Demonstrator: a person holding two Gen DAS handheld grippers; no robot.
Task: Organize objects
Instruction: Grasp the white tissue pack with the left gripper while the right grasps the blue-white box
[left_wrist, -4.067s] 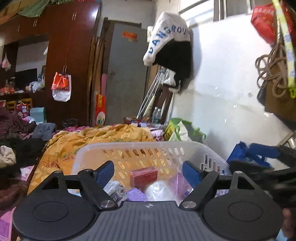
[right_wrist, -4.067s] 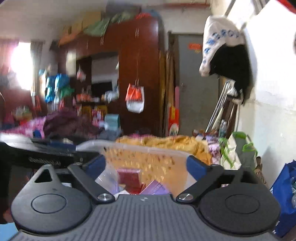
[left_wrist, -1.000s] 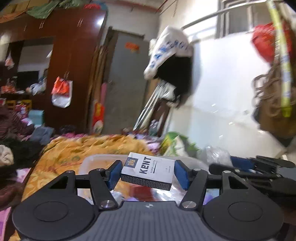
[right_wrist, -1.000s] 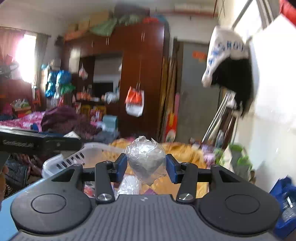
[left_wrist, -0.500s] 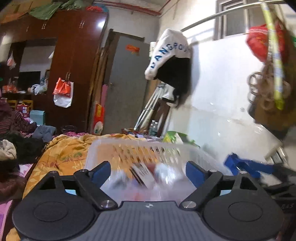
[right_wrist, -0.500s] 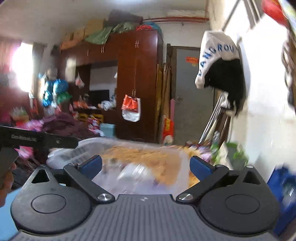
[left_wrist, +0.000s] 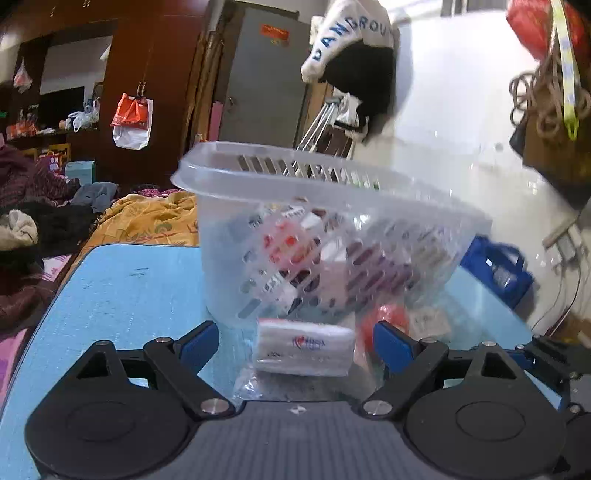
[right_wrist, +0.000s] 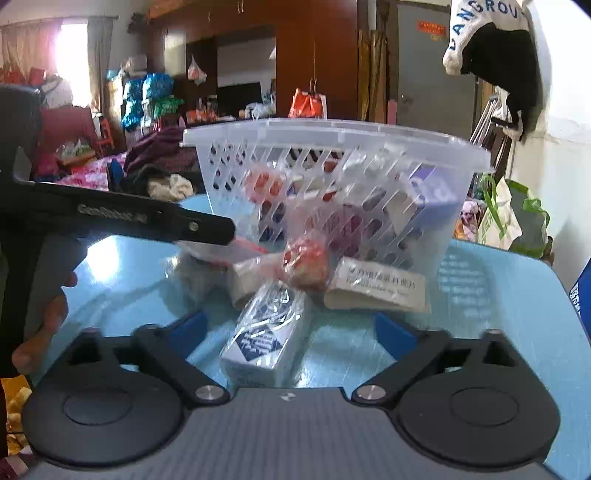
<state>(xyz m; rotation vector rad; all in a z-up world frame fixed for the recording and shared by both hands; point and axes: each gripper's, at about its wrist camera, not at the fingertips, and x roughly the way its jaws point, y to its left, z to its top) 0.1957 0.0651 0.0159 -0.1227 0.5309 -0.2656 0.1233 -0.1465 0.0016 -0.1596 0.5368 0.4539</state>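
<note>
Left wrist view. The left gripper (left_wrist: 295, 341) hangs low over a light-blue surface (left_wrist: 122, 291) with its jaws spread wide and its blue pads (left_wrist: 391, 345) pressing on nothing. A white packet with a red-and-blue mark (left_wrist: 304, 347) lies flat on the surface between the pads, clear of both. At 12 o'clock from the packet stands a translucent slotted basket (left_wrist: 332, 184), already holding several small boxes and packets seen through its wall. A red wrapped item (left_wrist: 386, 317) lies at the basket's foot, at 1 o'clock from the packet, just beside the right-hand pad. The view is blurred, so contact between the packet and the clear wrap beneath it cannot be settled.

Right wrist view. The right gripper (right_wrist: 291, 332) is likewise open; its jaws have just been closing a little, yet they hold nothing. A blue-and-white carton in clear film (right_wrist: 264, 339) lies on the surface between its pads, touching neither. At 12 o'clock from the carton rests the red wrapped item (right_wrist: 304, 264), against the basket (right_wrist: 332, 142). At 2 o'clock lies a beige box with printed characters (right_wrist: 376, 288), also at the basket's base. The left gripper's black body (right_wrist: 122, 218) reaches in from 9 o'clock, with the person's hand (right_wrist: 44, 325) on its grip at 8 o'clock.
</note>
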